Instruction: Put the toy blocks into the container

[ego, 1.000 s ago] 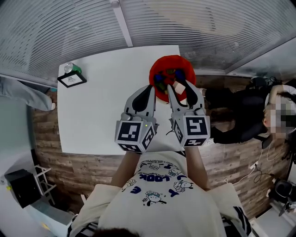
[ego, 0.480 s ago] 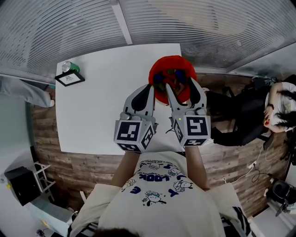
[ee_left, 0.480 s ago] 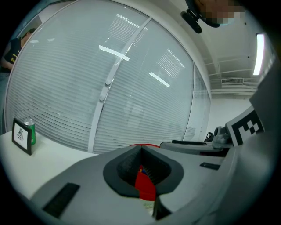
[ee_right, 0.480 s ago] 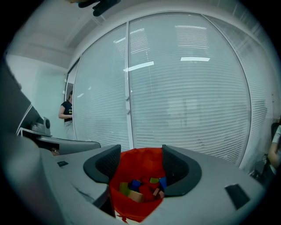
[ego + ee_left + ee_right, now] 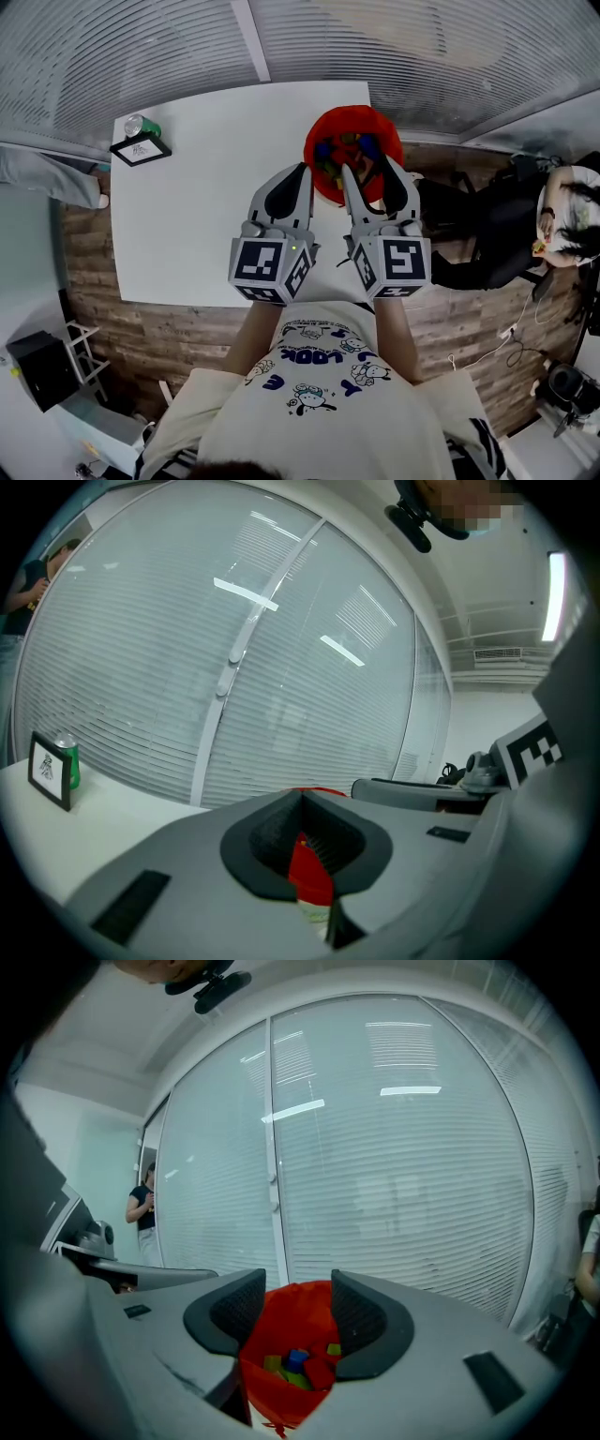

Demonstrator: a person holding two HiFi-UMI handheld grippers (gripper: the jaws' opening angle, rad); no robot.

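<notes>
White table (image 5: 206, 187) below a glass wall with slatted blinds (image 5: 403, 1166): a person holds two grippers side by side above the near half of the surface. The right gripper (image 5: 370, 176) has its jaws apart, having just closed a little, and clamps nothing. Its jaws reach over the near rim of the red container (image 5: 375, 117), and its own view looks between the dark pads down into the red hollow. The toy blocks (image 5: 296, 1363), blue, green and red, lie together on the container's bottom. The left gripper (image 5: 300, 172) is just beside the right one, its jaws brought together and empty, their tip at the container's left rim.

The container stands near the table's far right corner, close to both edges. Leftward the white surface runs wide to the far left corner, where a green can (image 5: 138, 127) and a framed card (image 5: 141, 148) stand together by the edge. Wooden floor (image 5: 94, 272) borders the table's left and near sides. A seated person (image 5: 562, 211) is off to the right, well apart from the table.
</notes>
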